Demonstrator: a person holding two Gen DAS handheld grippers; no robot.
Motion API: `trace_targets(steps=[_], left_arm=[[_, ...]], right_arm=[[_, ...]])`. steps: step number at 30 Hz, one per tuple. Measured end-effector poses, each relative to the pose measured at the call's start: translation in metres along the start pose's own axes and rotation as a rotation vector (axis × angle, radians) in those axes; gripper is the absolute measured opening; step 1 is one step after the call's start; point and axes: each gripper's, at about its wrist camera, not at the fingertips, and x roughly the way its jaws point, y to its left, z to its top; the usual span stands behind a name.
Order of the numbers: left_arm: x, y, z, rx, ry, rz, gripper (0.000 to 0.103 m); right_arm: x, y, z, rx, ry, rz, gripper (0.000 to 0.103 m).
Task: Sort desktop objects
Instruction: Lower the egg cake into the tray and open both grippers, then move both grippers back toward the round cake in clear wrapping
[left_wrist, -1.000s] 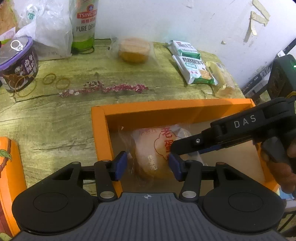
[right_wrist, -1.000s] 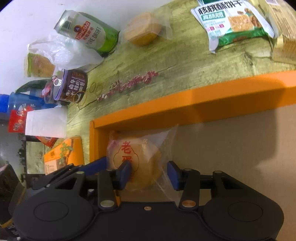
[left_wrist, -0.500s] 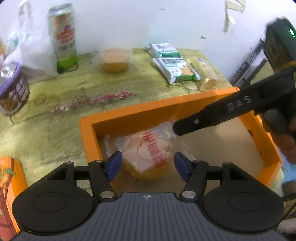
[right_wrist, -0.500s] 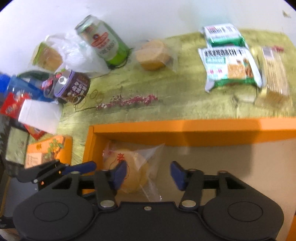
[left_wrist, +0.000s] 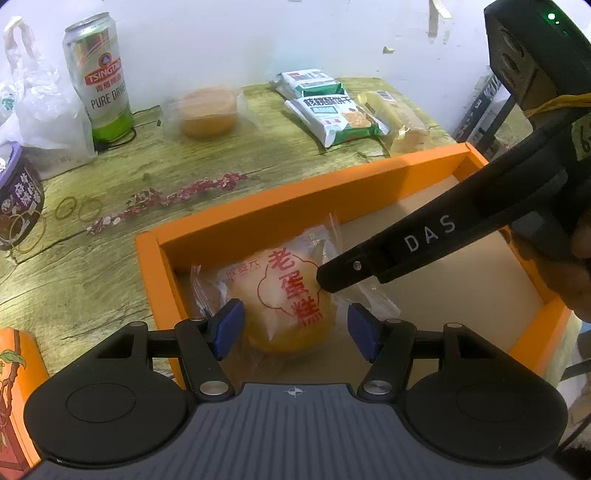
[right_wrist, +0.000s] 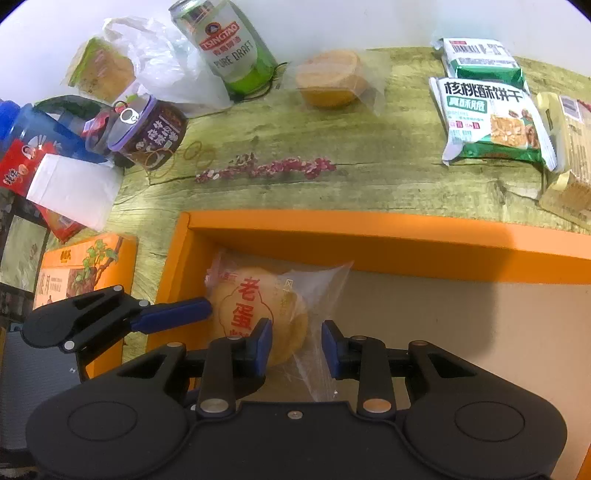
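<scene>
Both tongs (left_wrist: 295, 328) farther from cake (left_wrist: 284, 295)

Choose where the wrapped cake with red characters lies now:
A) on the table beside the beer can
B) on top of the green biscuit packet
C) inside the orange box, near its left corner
C: the wrapped cake lies on the floor of the orange box, near its left corner.

Domestic or informal workroom desk. Evidence: wood-print tabletop (right_wrist: 369, 177) against a scuffed white wall (left_wrist: 221, 37); beer can (right_wrist: 229, 48) at 11 o'clock, biscuit packets (right_wrist: 487, 114) at 1 o'clock, plastic bag (right_wrist: 147, 55) at 10 o'clock.
</scene>
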Motion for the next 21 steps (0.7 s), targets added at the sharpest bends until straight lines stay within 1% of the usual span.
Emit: trace_targets(steps=[12, 13, 15, 17, 18, 21], left_arm=[[0.000, -0.003, 0.001, 0.011, 0.005, 0.006, 0.064], [-0.001, -0.002, 0.002, 0.007, 0.010, 0.005, 0.064], [-0.004, 0.001, 0.004, -0.011, 0.017, 0.002, 0.064], [-0.010, 0.004, 0.007, -0.028, 0.011, -0.003, 0.064], [-0.014, 0.006, 0.010, -0.037, 0.007, -0.006, 0.064], [-0.028, 0.013, 0.020, -0.061, -0.018, -0.009, 0.066]], right_arm=[[0.001, -0.002, -0.002, 0.010, 0.000, 0.007, 0.029], [0.000, -0.002, -0.002, 0.014, 0.000, 0.010, 0.031], [-0.004, -0.005, -0.001, 0.031, -0.005, 0.024, 0.032], [-0.010, -0.007, 0.000, 0.046, -0.014, 0.040, 0.038], [-0.014, -0.008, 0.001, 0.053, -0.018, 0.048, 0.043], [-0.026, -0.014, 0.007, 0.088, -0.036, 0.080, 0.044]])
